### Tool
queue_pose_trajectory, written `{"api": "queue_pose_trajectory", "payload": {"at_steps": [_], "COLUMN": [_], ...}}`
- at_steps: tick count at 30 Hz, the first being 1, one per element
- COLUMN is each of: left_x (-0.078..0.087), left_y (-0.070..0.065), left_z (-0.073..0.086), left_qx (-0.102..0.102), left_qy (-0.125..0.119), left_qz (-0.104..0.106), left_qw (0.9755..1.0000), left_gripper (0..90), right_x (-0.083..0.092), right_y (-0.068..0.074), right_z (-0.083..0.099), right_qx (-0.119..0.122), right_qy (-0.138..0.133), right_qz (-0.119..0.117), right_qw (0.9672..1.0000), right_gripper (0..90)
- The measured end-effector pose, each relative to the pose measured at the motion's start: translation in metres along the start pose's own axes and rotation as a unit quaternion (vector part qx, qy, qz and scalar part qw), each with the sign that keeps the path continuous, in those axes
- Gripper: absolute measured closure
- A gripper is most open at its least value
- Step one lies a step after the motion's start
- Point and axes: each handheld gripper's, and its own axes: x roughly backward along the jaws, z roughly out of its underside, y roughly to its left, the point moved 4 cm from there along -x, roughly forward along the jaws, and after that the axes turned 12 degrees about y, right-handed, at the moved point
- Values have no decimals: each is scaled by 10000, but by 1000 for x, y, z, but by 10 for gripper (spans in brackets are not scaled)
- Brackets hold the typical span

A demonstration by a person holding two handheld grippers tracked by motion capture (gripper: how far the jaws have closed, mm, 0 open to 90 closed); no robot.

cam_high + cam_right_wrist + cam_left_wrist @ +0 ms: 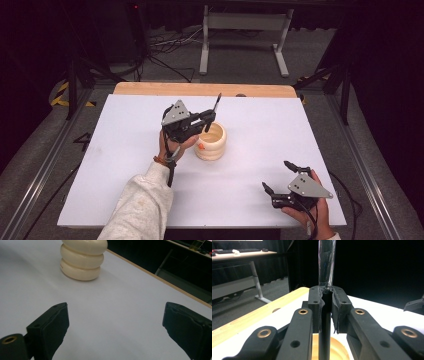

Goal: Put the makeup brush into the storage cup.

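Note:
A cream ribbed pot (212, 142) stands near the middle of the white table (260, 125). Just left of it and above its rim, my left gripper (210, 118) is shut on a slim dark pen (216, 105) that stands nearly upright. In the left gripper view the pen (327, 265) runs between the pressed pads (339, 307), and its lower end points down at the pot's opening (338, 350). My right gripper (276, 175) rests open near the front right of the table. Nothing is between its fingers (53, 322), and the pot (83, 260) stands well ahead of them.
A wooden strip (200, 89) runs along the table's far edge. Behind the table are a grey metal stand (245, 30) and loose cables on the floor. Metal rails flank the table on both sides.

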Motion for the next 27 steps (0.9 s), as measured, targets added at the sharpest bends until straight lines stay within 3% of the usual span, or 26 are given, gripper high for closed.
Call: {"api": "queue_pose_trajectory", "payload": {"at_steps": [12,19,27], "left_x": [-10,-17,-25], "left_y": [7,6,10], "left_z": [7,9,19], "left_qx": [113,17,50], "left_qy": [105,203,275], "left_qz": [-13,-57,-7], "left_qw": [9999,9998,9996], "left_gripper": [793,793,793], "right_x": [0,-1,-1], "right_y": [1,1,0], "right_z": [0,1,2], "right_qx": [7,14,4], "right_qy": [22,33,44], "right_qz": [-24,-23,-23], "right_qw": [10000,10000,10000], "right_gripper": [80,81,82]}}
